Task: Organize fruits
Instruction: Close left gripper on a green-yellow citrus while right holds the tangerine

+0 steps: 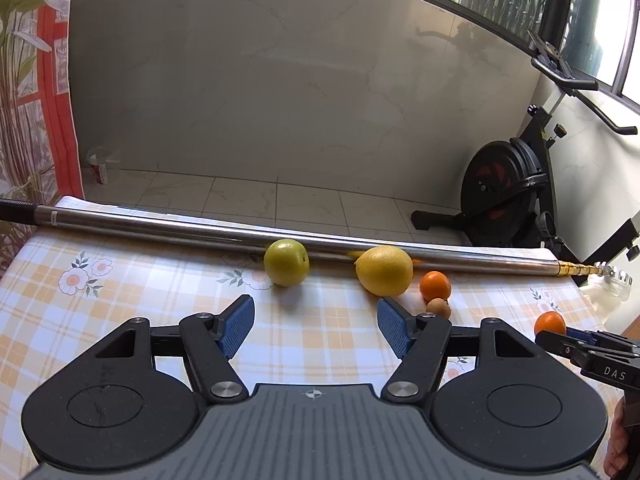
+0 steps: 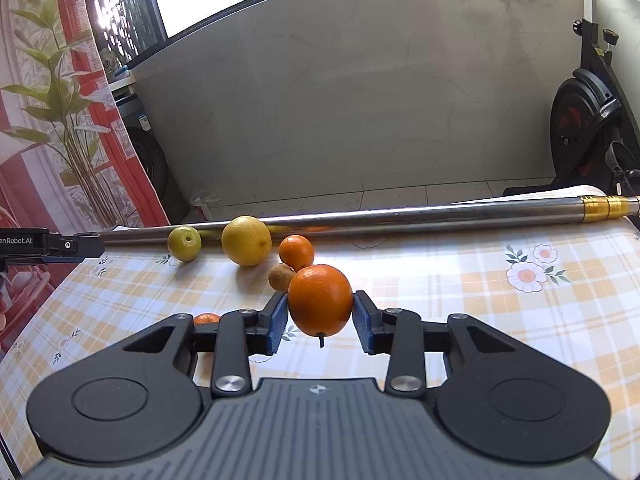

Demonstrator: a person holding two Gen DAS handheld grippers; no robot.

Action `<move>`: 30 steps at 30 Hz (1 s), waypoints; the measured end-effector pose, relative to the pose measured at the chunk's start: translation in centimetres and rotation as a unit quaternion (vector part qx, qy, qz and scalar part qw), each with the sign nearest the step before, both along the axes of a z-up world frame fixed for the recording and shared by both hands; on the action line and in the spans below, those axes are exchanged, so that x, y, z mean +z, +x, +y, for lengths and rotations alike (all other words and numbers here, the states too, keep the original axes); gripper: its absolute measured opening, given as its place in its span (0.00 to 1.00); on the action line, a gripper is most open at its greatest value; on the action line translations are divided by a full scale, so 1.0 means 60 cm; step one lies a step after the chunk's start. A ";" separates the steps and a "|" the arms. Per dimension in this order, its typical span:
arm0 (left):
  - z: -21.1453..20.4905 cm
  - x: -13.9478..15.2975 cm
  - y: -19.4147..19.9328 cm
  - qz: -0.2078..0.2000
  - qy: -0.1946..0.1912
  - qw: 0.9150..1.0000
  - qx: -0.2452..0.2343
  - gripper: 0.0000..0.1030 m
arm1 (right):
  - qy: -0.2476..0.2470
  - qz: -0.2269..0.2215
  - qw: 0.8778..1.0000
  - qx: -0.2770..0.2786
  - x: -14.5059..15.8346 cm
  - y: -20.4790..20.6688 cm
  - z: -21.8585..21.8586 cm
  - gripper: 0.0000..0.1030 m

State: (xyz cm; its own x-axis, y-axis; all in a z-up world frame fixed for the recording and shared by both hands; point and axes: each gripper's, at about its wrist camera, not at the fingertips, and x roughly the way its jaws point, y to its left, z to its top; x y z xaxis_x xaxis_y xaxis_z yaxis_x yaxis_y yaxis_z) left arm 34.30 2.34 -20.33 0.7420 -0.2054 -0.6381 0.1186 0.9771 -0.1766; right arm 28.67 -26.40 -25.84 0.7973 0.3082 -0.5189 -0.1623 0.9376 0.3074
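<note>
Left gripper [image 1: 316, 326]: jaws standing apart, holding nothing, hovering over the checked tablecloth [image 1: 120, 292].
- Ahead and slightly left of its blue pads: green apple [image 1: 286, 262], sitting against the metal pole [image 1: 160, 226] that is lying across the far edge.
- Ahead and slightly right: lemon [image 1: 384, 271], also lying against the pole.
- Just beyond the right finger: small orange [image 1: 435, 286], with a small brown fruit [image 1: 438, 308] sitting near it on the gripper's side; its kind cannot be told.
- Far right of the claw: exercise bike [image 1: 508, 188], standing on the floor beyond the table.

Right gripper [image 2: 320, 316]: pads pressing on both sides of a held orange [image 2: 320, 300], its stem pointing down, carrying it clear above the cloth.
- Left, behind the left finger: a further orange fruit [image 2: 206, 318], mostly hidden.
- Directly ahead: the brown fruit, touching the held orange in the picture; whether they truly meet cannot be told.
- Beyond that: the small orange, lemon and apple, running leftward along the pole.
</note>
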 end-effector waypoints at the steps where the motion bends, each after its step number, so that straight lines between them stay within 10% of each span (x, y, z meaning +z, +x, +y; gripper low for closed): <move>1: -0.001 -0.002 0.008 0.004 -0.006 1.000 -0.003 0.69 | 0.002 0.000 1.000 -0.005 0.001 -0.005 -0.002 0.37; 30: -0.013 -0.120 0.197 0.035 0.039 0.998 0.030 0.60 | 0.046 0.023 0.998 -0.033 -0.022 -0.022 -0.033 0.37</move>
State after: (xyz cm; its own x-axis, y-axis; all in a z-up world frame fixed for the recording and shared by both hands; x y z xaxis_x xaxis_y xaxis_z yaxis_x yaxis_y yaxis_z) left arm 46.14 1.57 -27.53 0.7046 -0.1099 -0.7010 0.0493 0.9931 -0.1062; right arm 27.36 -28.37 -27.17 0.7938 0.3038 -0.5268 -0.0850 0.9132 0.3986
